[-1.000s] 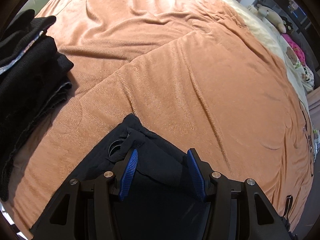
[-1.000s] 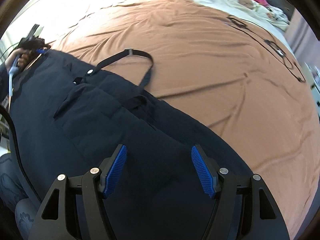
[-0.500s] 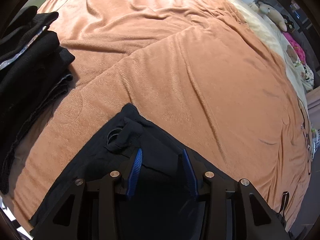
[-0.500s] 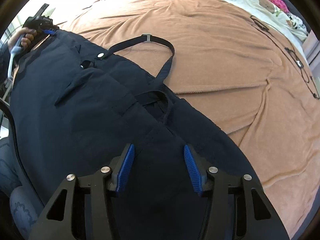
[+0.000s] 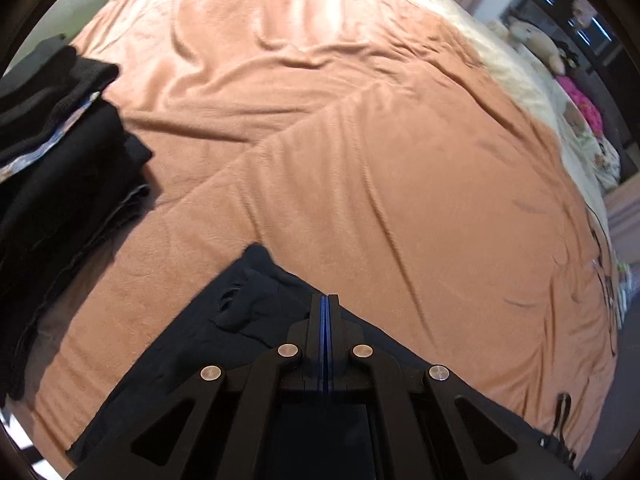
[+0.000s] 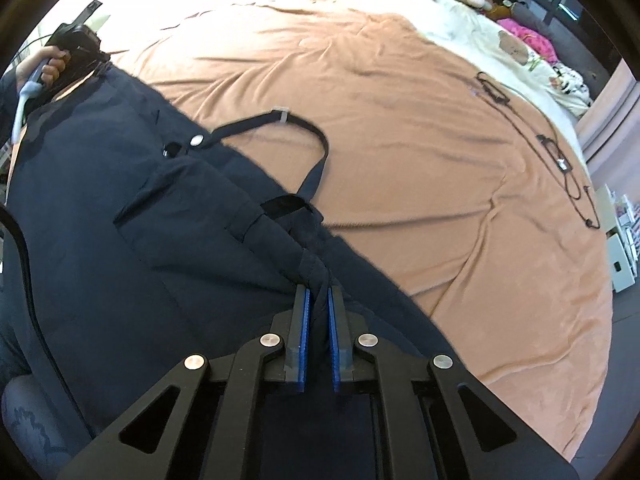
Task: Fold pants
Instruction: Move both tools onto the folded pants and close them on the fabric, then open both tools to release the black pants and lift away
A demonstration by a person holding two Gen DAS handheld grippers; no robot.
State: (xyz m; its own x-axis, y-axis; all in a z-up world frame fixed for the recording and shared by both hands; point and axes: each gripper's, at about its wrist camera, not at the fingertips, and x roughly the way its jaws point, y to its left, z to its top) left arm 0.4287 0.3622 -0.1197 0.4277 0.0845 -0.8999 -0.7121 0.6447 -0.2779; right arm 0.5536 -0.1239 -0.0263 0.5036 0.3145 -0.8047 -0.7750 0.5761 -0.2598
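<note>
Dark navy pants [image 6: 120, 240] lie spread on the orange blanket [image 6: 400, 160], with a strap [image 6: 316, 148] looping out over the blanket. My right gripper [image 6: 317, 300] is shut on a bunched fold of the pants near the waist. In the left wrist view a corner of the pants [image 5: 248, 300] lies on the blanket [image 5: 360, 160], and my left gripper [image 5: 325, 304] is shut on the pants fabric there, its blue pads pressed together. The left gripper also shows at the far left of the right wrist view [image 6: 76, 36], held by a hand.
A stack of folded dark clothes [image 5: 52, 160] sits at the left. Stuffed toys [image 5: 536, 40] and pink items lie on the cream bedding at the far right. A black cable [image 6: 552, 148] runs across the blanket's right side. White boxes [image 6: 620, 252] stand beside the bed.
Both grippers went from wide open to shut, each pinching pants fabric. The fabric at the right gripper has bunched up into a ridge.
</note>
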